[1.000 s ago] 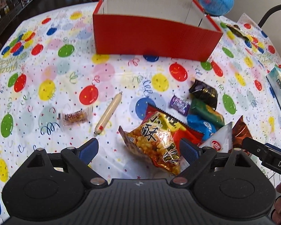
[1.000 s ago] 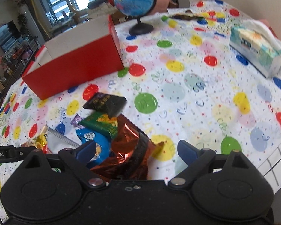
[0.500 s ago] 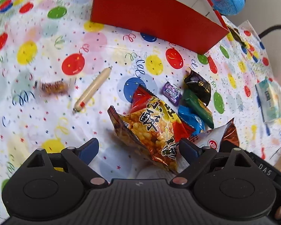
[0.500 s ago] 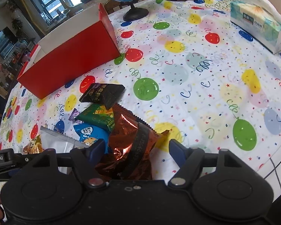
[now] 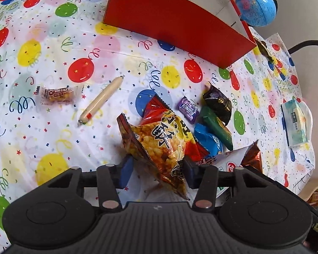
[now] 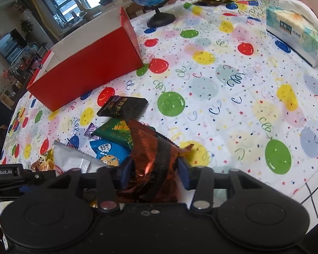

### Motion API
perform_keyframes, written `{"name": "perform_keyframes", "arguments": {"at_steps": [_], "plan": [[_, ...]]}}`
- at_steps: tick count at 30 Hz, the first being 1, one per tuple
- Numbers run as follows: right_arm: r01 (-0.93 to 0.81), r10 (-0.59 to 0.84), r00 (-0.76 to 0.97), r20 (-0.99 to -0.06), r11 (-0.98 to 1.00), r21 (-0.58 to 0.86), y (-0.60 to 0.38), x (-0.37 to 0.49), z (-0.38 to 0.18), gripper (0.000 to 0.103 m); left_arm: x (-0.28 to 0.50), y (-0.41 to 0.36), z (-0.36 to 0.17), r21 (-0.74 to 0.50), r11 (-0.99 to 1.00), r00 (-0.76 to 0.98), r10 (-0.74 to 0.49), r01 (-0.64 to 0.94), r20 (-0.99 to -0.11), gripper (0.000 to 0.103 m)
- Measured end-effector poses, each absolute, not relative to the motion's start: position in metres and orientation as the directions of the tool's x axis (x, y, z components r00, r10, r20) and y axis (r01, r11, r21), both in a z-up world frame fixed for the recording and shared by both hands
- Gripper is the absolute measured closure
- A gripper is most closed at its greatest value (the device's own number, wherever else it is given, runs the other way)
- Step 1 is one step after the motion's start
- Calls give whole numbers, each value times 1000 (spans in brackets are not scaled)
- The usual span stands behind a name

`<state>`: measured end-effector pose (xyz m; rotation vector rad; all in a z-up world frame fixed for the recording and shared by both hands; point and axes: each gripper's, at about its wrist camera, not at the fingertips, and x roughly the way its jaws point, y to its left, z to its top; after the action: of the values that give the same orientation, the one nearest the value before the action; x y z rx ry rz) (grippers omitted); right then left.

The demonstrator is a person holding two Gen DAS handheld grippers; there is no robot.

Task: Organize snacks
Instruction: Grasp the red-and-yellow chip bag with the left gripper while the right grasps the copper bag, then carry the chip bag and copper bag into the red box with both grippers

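Big round table with a balloon-print cloth takes up pretty much everything. Toward its far edge sits the red box, open on top with a white inside, and past the box's right corner there's a blue globe on a black stand. A tissue box lies close to the table's right edge.

The snacks are heaped near the near edge. Left gripper has its jaws closing on a yellow-and-red puffed snack bag — both blue pads look like they're already pressing its sides, and the bag stands tilted up between them. Right gripper is also closing, pads squeezed against a crinkled copper foil bag that's bunched up between them.

Just beside those: a white packet, a blue cookie packet, a green packet and a black packet lined up toward the red box, plus a small purple candy.

Off on the left side of the cloth, well apart from the pile — a pale sausage stick and a little clear-wrapped snack. Can't really read what that one is.
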<state>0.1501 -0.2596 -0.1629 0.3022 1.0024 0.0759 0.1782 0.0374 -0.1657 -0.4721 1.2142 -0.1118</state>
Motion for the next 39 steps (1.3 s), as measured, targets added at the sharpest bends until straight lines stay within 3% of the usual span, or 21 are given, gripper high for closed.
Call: {"name": "perform_keyframes", "arguments": {"at_steps": [14,39], "plan": [[19,157,623,-766,976,215,-261,134,-127,66,164,32,-122,-326,939,476,-239,-108,-846,57],[-163,181,784,-594,983,85,-222,177,-27,66,182,16,-11,-169,985,712,-143,35,-687,57]]}}
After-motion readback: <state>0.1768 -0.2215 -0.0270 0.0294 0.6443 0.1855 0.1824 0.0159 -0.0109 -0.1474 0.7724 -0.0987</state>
